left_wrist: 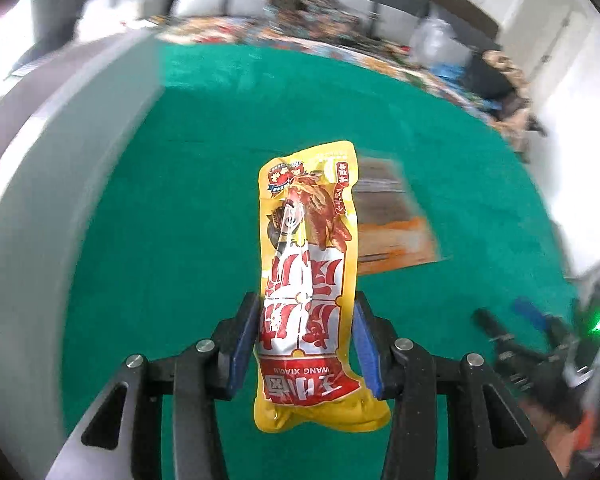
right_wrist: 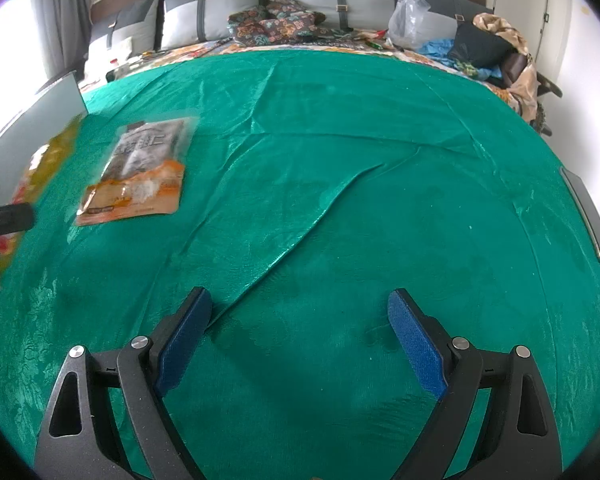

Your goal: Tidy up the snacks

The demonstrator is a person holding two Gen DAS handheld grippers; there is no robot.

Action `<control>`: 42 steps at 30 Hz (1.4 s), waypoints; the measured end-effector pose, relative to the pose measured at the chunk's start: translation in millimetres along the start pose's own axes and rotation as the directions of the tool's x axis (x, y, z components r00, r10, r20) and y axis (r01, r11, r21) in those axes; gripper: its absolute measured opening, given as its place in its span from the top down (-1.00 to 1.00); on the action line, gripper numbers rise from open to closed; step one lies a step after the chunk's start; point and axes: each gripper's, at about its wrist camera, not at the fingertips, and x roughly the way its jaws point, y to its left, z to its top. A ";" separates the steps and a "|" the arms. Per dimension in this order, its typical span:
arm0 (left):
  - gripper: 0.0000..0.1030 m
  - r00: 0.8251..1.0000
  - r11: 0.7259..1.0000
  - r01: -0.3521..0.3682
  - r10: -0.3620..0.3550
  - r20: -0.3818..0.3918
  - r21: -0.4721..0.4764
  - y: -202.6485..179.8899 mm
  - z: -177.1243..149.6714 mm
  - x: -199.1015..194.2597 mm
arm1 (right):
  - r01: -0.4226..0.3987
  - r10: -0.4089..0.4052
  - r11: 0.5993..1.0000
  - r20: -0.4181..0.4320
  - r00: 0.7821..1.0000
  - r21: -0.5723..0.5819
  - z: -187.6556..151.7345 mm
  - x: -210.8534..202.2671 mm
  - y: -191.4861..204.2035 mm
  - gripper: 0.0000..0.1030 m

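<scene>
My left gripper is shut on a long yellow and red snack packet, held above the green cloth with its top pointing away. The same packet shows blurred at the left edge of the right wrist view, with a left finger across it. An orange and grey snack pouch lies flat on the cloth, just right of the held packet. My right gripper stands open over bare green cloth, nothing between its blue pads. It appears at the right edge of the left wrist view.
A grey box wall rises at the left, also in the right wrist view. A dark grey edge sits at the cloth's right side. Pillows, patterned fabric, a plastic bag and clothes lie beyond the cloth.
</scene>
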 end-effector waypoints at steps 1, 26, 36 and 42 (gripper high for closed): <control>0.13 0.999 0.999 -0.043 0.043 0.009 -0.003 7.4 -2.8 -2.6 | 0.000 0.000 1.000 0.000 1.000 0.000 0.0 -0.2 0.1 -0.78; -1.00 0.975 0.979 -0.202 0.202 0.088 -0.015 62.1 -37.9 34.6 | -0.160 0.153 0.987 -0.284 0.947 -0.004 158.4 92.7 128.8 -0.77; -1.00 0.974 0.978 -0.206 0.206 0.090 -0.017 60.6 -40.2 32.4 | -0.120 0.097 0.985 -0.178 0.979 -0.122 136.4 104.2 145.0 -0.96; -1.00 0.974 0.979 -0.205 0.206 0.090 -0.017 60.0 -39.7 32.6 | -0.099 0.073 0.987 -0.203 0.976 -0.123 130.6 100.9 136.5 -0.89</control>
